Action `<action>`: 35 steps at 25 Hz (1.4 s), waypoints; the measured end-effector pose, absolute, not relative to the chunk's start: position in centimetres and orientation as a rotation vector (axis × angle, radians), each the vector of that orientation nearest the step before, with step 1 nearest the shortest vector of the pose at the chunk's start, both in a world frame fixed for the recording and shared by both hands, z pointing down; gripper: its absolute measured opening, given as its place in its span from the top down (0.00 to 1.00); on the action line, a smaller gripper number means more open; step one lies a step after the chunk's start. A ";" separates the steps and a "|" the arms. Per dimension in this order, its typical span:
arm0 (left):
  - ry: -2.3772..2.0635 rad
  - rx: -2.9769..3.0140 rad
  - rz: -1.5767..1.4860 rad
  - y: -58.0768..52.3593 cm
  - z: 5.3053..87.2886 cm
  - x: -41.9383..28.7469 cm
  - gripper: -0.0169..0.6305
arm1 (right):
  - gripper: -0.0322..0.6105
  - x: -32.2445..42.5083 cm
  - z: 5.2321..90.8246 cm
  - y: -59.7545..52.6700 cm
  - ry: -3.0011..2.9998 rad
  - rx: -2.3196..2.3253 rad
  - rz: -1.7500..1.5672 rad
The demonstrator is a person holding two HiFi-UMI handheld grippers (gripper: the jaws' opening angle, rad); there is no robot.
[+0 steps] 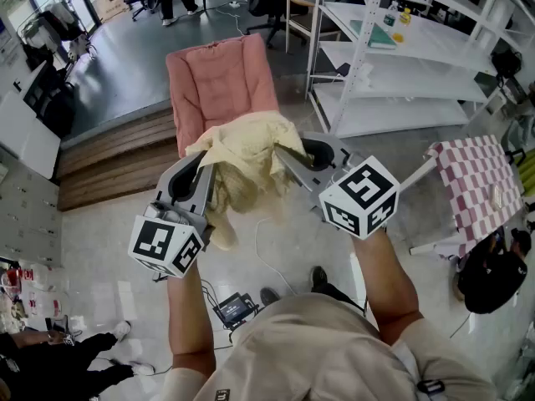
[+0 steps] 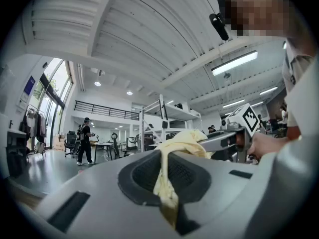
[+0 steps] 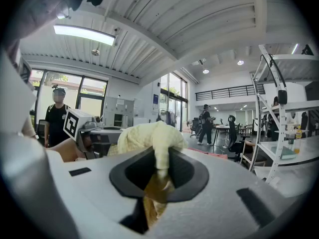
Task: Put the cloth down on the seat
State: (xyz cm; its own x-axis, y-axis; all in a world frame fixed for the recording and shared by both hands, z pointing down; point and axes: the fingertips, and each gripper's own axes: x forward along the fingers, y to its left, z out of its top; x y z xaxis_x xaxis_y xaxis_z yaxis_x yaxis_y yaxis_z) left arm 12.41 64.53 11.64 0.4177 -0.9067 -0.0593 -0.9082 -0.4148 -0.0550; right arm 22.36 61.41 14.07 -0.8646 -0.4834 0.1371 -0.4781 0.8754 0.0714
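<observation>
Your left gripper (image 1: 203, 164) is clamped tight on one bunched edge of the yellow cloth (image 1: 247, 159), with a thin fold squeezed between its pads. Your right gripper (image 1: 286, 154) pinches the other edge; its jaws stand a little apart only because a thicker wad of fabric fills them. So the cloth is strung between the two grippers, its long axis running from one to the other across your front, and a loose tail droops below the left one. It hangs over the floor (image 1: 109, 215), touching nothing else.

The pink seat (image 1: 219, 82) lies ahead of both grippers and lower than them, out along the line the jaws point. It isn't centred on the pair. It sits more nearly in front of the left gripper, while the right gripper points past the seat's right edge, toward the white shelving (image 1: 401, 57). I judge you need to carry both forward and down together, drawing the right one across toward the left, so the whole span lands on the cushion.
</observation>
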 end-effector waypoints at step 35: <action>1.661 -2.595 0.035 60.1 14.7 5.9 0.95 | 0.87 16.0 15.4 56.6 -2.949 0.722 0.036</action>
State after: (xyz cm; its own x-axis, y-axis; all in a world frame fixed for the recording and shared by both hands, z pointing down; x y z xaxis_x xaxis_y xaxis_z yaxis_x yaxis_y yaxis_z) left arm 5.90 60.11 14.67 0.4191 -0.9065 -0.0514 -0.9079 -0.4175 -0.0384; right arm 15.97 56.57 15.36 -0.8818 -0.4592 0.1075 -0.4617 0.8870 0.0021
